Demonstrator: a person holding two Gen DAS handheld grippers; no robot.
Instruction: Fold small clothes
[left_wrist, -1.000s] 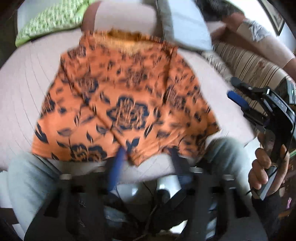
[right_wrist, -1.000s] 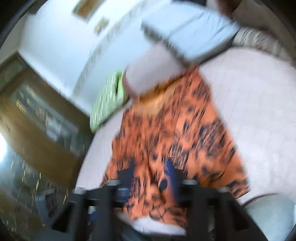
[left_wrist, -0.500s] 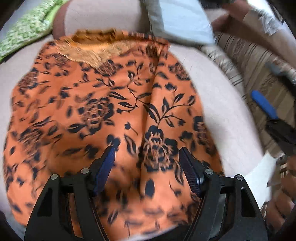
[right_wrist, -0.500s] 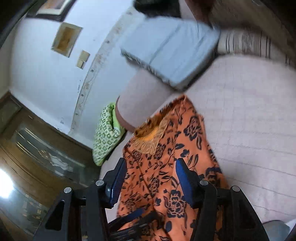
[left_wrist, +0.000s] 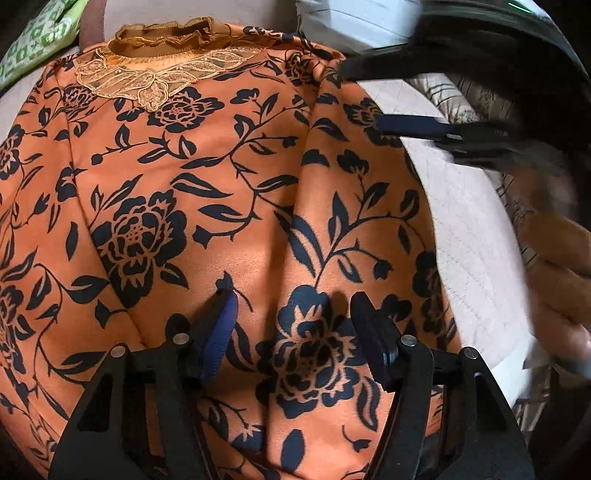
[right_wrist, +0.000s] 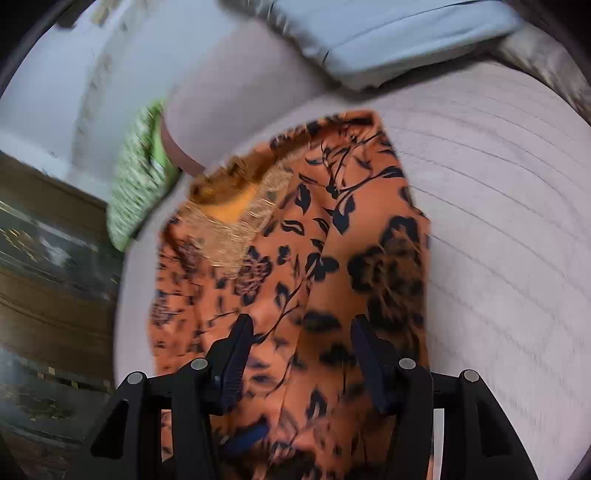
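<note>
An orange top with a black flower print (left_wrist: 229, 192) lies flat on a pale quilted cushion (left_wrist: 465, 221), its lace neckline (left_wrist: 155, 77) at the far end. My left gripper (left_wrist: 291, 299) is open and hovers just above the lower middle of the top. My right gripper (right_wrist: 301, 325) is open above the top's (right_wrist: 325, 258) right part; its blue finger (left_wrist: 410, 125) and black body reach in over the right edge in the left wrist view. A blue finger of the left gripper (right_wrist: 245, 437) shows low in the right wrist view.
A grey pillow (right_wrist: 388, 33) lies beyond the top. A green patterned cushion (right_wrist: 140, 184) sits at the far left. A striped sofa arm (left_wrist: 480, 103) runs along the right. A dark wooden cabinet (right_wrist: 44, 295) stands left of the cushion.
My left gripper has moved forward and lower over the top. My right gripper has swung in over the top's right edge and now tilts down onto it.
</note>
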